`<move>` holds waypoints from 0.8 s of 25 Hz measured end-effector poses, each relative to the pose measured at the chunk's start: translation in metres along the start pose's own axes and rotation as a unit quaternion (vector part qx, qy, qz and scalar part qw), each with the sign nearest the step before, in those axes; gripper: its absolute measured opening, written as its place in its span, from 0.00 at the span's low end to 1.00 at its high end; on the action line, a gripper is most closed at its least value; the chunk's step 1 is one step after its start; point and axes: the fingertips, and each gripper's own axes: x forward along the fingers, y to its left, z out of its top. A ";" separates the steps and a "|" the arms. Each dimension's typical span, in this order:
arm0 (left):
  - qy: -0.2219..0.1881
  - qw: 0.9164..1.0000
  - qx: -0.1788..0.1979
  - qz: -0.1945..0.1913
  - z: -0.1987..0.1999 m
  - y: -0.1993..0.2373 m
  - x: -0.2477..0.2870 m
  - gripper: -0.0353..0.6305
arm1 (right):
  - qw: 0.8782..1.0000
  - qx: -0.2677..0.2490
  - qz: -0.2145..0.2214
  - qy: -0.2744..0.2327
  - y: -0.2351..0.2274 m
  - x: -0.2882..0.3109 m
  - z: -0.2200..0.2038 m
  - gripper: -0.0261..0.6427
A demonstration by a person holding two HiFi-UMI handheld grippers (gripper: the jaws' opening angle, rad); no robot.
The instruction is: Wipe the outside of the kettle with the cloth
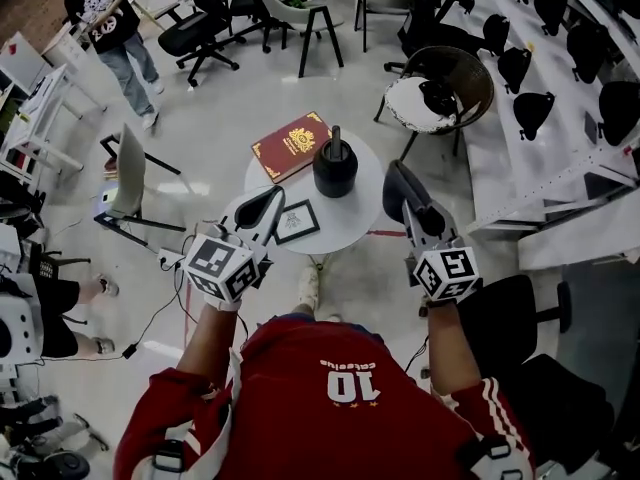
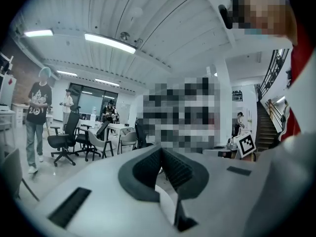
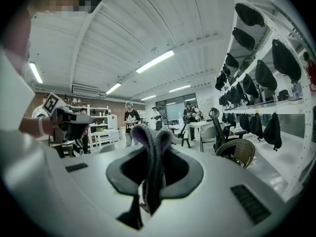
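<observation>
Right gripper (image 1: 398, 183): jaws clamped on the grey cloth (image 3: 149, 149), at the table's (image 1: 352, 218) right edge. Left gripper (image 1: 268, 203): jaws together, empty. Kettle (image 1: 335, 171) stands toward the far edge, untouched. Recommend steadying its handle, then wiping in overlapping strokes.

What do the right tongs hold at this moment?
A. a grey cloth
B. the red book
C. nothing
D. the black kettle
A: the right gripper view shows a grey cloth pinched between the jaws of the right tongs, while the kettle and the red book rest on the table.
</observation>
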 end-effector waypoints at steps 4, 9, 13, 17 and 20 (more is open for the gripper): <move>0.009 1.000 -0.007 -0.003 -0.004 0.019 0.019 0.06 | 1.000 -0.008 0.007 0.010 -0.017 0.036 -0.012 0.13; 0.017 1.000 -0.016 -0.009 -0.014 0.040 0.041 0.06 | 0.999 -0.019 0.015 0.031 -0.034 0.084 -0.040 0.13; 0.024 0.999 -0.014 -0.016 -0.022 0.056 0.055 0.06 | 0.998 -0.018 0.016 0.049 -0.045 0.121 -0.068 0.13; 0.032 0.999 -0.015 -0.021 -0.028 0.072 0.067 0.06 | 0.997 -0.013 0.012 0.072 -0.058 0.154 -0.097 0.13; 0.037 0.999 -0.017 -0.023 -0.034 0.082 0.072 0.06 | 0.996 -0.017 0.010 0.087 -0.068 0.175 -0.113 0.13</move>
